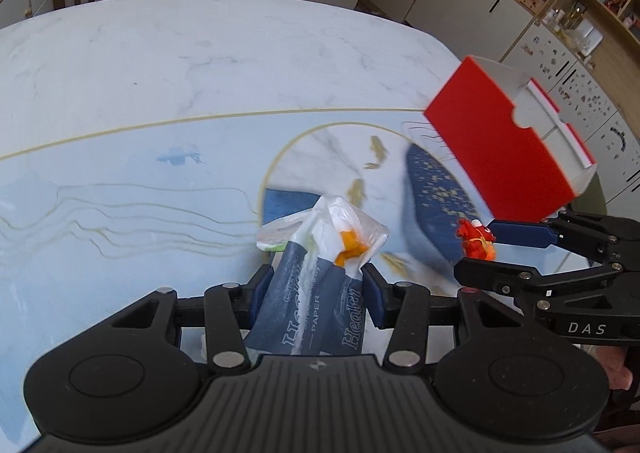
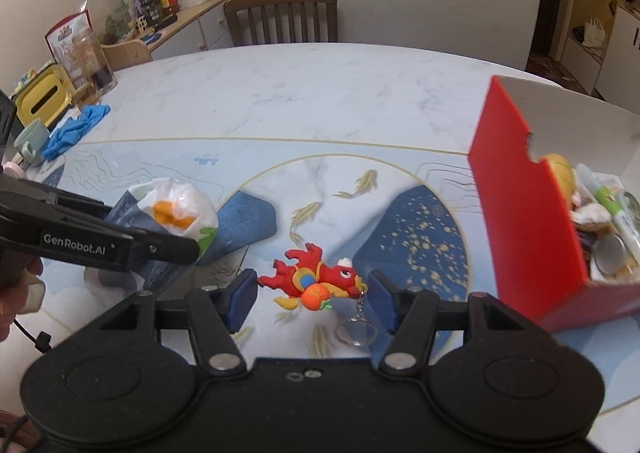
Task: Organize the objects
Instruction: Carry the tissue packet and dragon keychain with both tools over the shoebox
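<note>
My left gripper (image 1: 318, 285) is shut on a dark blue tissue pack (image 1: 308, 313) with a white plastic bag holding something orange on top; the pack also shows at the left in the right wrist view (image 2: 176, 213), held above the table. My right gripper (image 2: 312, 293) is open, with its fingers on either side of a red dragon keychain (image 2: 316, 281) that lies on the table mat; its metal ring (image 2: 358, 333) trails toward me. The keychain also shows in the left wrist view (image 1: 476, 239), between the right gripper's fingers. A red box (image 2: 532, 221) with several items inside stands at the right.
The table (image 2: 304, 93) is white marble with a blue fish-pattern mat (image 2: 420, 245). At the far left are blue gloves (image 2: 76, 129), a green mug (image 2: 32, 141), a yellow box (image 2: 44, 101) and a glass jar (image 2: 94, 65). A wooden chair (image 2: 280, 17) stands behind the table.
</note>
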A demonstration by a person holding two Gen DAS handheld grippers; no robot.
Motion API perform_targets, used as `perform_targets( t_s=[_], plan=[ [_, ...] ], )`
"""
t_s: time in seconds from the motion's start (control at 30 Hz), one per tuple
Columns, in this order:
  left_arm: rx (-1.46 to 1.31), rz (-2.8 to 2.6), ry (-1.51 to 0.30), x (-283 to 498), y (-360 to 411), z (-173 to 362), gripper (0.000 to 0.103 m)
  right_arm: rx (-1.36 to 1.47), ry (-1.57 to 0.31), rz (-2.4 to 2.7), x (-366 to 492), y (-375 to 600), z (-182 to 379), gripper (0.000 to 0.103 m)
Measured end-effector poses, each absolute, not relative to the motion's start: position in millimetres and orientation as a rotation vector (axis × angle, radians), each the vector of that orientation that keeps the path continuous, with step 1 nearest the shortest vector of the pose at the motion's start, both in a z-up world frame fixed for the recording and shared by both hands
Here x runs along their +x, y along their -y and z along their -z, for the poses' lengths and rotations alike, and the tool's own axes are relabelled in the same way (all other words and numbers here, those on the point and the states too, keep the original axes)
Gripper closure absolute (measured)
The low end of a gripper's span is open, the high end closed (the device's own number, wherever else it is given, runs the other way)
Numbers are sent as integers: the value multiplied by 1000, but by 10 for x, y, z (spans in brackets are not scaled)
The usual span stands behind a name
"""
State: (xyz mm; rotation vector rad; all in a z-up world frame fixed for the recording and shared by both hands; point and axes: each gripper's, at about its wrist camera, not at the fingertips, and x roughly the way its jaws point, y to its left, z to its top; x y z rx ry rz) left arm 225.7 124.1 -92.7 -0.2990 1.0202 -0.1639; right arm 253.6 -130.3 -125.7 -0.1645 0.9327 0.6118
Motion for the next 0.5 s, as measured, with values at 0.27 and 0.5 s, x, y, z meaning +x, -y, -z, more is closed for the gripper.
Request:
perform_targets(
  t_s=[0.27, 0.5],
  plan=[
    [-304, 186, -1012, 2111, -887, 725, 57, -144, -912, -612, 2428, 1677, 1013, 43],
    [-287, 204, -987, 2080, -487, 489, 57, -123, -893, -609, 2442, 2104, 853, 43]
  ],
)
